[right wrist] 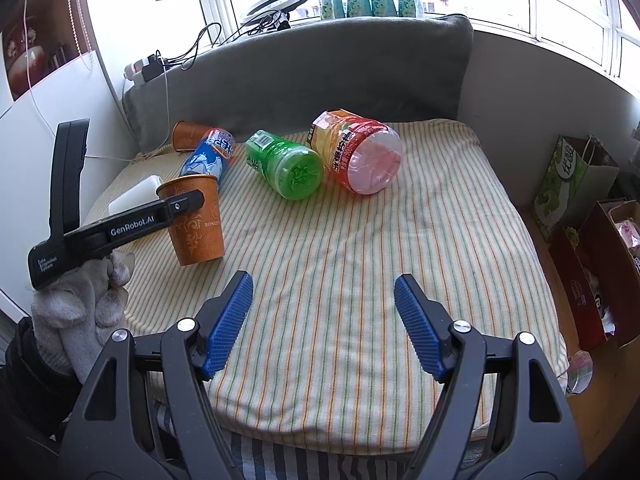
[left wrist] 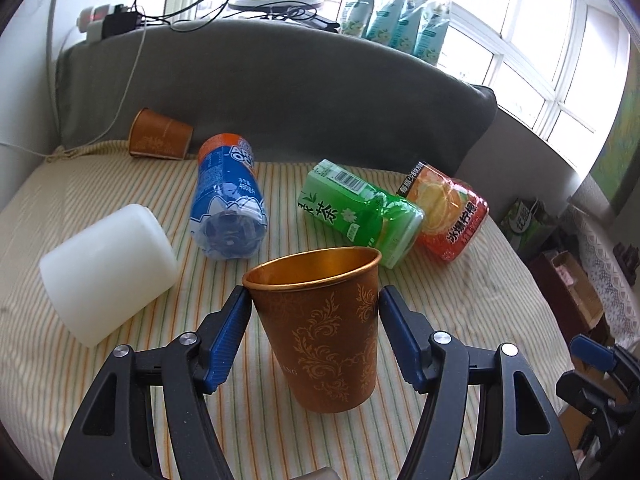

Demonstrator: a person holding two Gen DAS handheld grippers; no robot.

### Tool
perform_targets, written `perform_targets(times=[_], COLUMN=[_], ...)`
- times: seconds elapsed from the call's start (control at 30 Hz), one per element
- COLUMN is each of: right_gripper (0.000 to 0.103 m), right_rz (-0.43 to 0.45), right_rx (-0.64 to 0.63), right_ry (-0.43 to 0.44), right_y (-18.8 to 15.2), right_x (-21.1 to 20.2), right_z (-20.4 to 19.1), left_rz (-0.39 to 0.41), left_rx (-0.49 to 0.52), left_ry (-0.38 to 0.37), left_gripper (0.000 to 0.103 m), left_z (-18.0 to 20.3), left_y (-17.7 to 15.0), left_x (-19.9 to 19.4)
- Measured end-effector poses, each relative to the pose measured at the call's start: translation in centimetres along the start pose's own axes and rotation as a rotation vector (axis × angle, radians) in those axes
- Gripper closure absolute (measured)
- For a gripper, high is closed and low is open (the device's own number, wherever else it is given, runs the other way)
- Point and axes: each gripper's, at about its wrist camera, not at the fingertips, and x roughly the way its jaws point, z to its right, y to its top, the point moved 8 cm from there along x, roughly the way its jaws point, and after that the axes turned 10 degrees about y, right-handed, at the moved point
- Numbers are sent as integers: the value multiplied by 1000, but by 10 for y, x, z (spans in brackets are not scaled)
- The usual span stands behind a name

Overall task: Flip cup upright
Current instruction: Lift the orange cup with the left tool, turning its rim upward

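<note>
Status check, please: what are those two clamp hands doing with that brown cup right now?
Left gripper straddles brown cup, upright, contact unclear. Right gripper open, empty. Second cup lies sideways.

left gripper: black plastic frame with triangular cut-outs, silver round screw heads at the joints, blue ribbed finger pads. in the right wrist view its side carries white "genrobot.ai" lettering and a small label. right gripper: identical build. at 9 o'clock there, a hand in a pale grey knit glove, dark sleeve below.
</note>
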Motion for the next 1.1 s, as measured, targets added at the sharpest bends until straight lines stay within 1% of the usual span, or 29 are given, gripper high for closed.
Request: perform_targets(times=[0.43,0.67,0.87,0.97,1.1], right_gripper=[27,27,27,27,27], right_rz=[0,7,5,7,13], right_rx=[-2,-12,-15,-21,-21], right_ry=[1,2,5,7,14], right_y=[1,2,1,1,2], right_x=[-1,-3,-4,-5,-6], right_z=[-2,-7,-10,-12,-15], left_rz=[10,35,14,18,21], left_rx=[28,80,108,119,134], left_ry=[-15,-14,-29,-34,-44], left_gripper=[41,42,41,32,30], left_z=[5,10,13,14,15], left_y=[-14,-24,-35,-37,-40], left_x=[-9,-19,-22,-27,-34])
